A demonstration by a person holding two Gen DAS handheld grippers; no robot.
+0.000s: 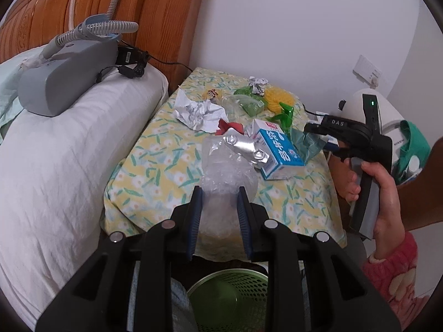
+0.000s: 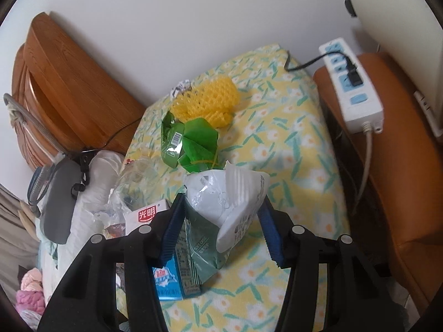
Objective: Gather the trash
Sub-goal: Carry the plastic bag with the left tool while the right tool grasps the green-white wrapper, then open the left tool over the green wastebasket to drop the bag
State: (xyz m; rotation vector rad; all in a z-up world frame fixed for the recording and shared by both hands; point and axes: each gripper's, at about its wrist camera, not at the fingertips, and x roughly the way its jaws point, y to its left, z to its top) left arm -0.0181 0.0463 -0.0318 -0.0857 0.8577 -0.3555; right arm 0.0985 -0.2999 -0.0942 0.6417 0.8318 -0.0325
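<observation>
Trash lies on a small table with a yellow floral cloth [image 1: 155,166]. My left gripper [image 1: 220,193] is open, its fingers either side of a clear crumpled plastic wrapper [image 1: 227,171] at the table's front edge. A blue and white milk carton [image 1: 279,149], silver foil [image 1: 246,149], crumpled white paper [image 1: 198,113], green wrappers [image 1: 249,102] and a yellow foam net [image 1: 278,99] lie behind. My right gripper [image 2: 221,203] is open around a white and green plastic packet [image 2: 229,202], next to the carton [image 2: 171,271]. A green mesh bin [image 1: 229,298] stands below the table.
A white pillow [image 1: 55,166] with a grey machine [image 1: 63,74] and hose lies left of the table, against a wooden headboard [image 1: 110,5]. A white power strip [image 2: 351,83] rests on an orange surface right of the table.
</observation>
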